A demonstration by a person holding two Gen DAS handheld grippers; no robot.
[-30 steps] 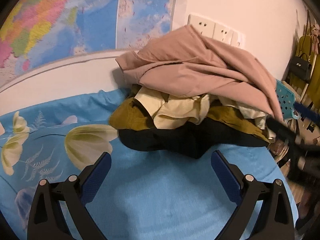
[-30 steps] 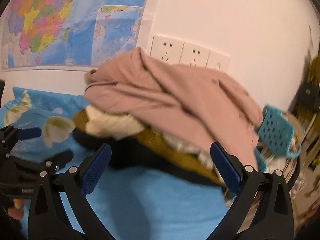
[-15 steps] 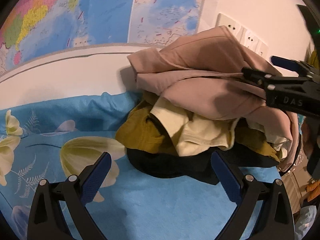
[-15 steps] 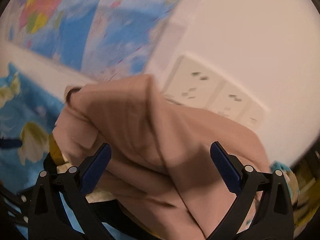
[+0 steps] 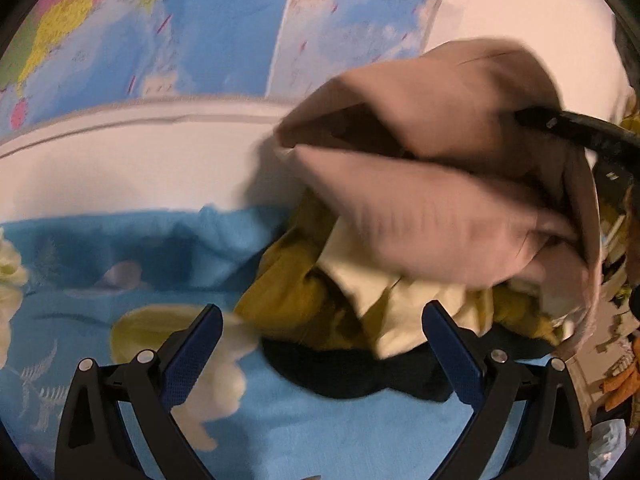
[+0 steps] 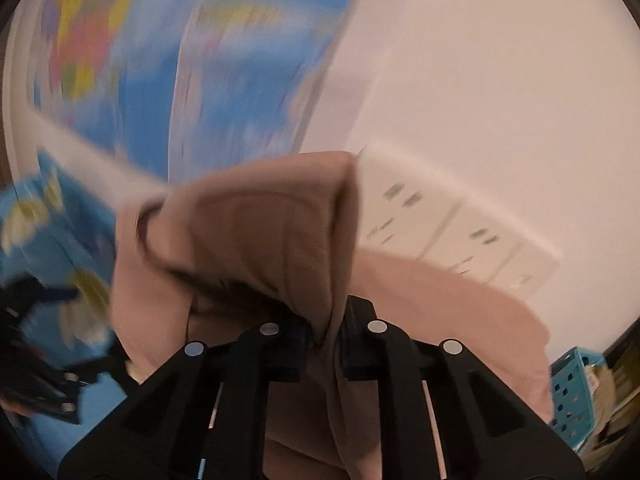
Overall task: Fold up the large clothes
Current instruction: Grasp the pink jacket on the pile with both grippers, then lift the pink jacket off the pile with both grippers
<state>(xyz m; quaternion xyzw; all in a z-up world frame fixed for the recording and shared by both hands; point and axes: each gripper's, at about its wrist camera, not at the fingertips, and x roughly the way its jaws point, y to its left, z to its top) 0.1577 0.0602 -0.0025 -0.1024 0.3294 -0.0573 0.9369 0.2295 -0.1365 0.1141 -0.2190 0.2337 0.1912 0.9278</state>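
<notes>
The right gripper point(image 6: 323, 332) has its fingers pressed together on a fold of the pink garment point(image 6: 272, 236), the cloth pinched between the pads and rising in a ridge in front of the camera, with more of it hanging down past the fingers. From the left wrist view the same garment point(image 5: 440, 184) sits on top of the pile at the far right of the bed, bunched and blurred, and the right gripper point(image 5: 576, 136) reaches into it from the right edge as a dark bar. Under the pink cloth lie a cream garment point(image 5: 384, 300), a mustard one point(image 5: 288, 284) and a black one point(image 5: 360, 372) at the bottom, all touching and heaped together. The left gripper point(image 5: 320, 356) hangs low over the blue sheet point(image 5: 320, 432) with its fingers wide apart and nothing between them, just short of the black cloth. The sheet bears pale flower prints. Behind the pile a white headboard point(image 5: 120, 160) runs across, and above it a map point(image 5: 180, 28) covers the wall. In the right wrist view, white sockets point(image 6: 448, 232) sit on the wall behind the pink cloth, and a teal basket point(image 6: 576, 388) shows at the lower right. The left gripper point(image 6: 44, 296) appears there at the left edge, blurred.
</notes>
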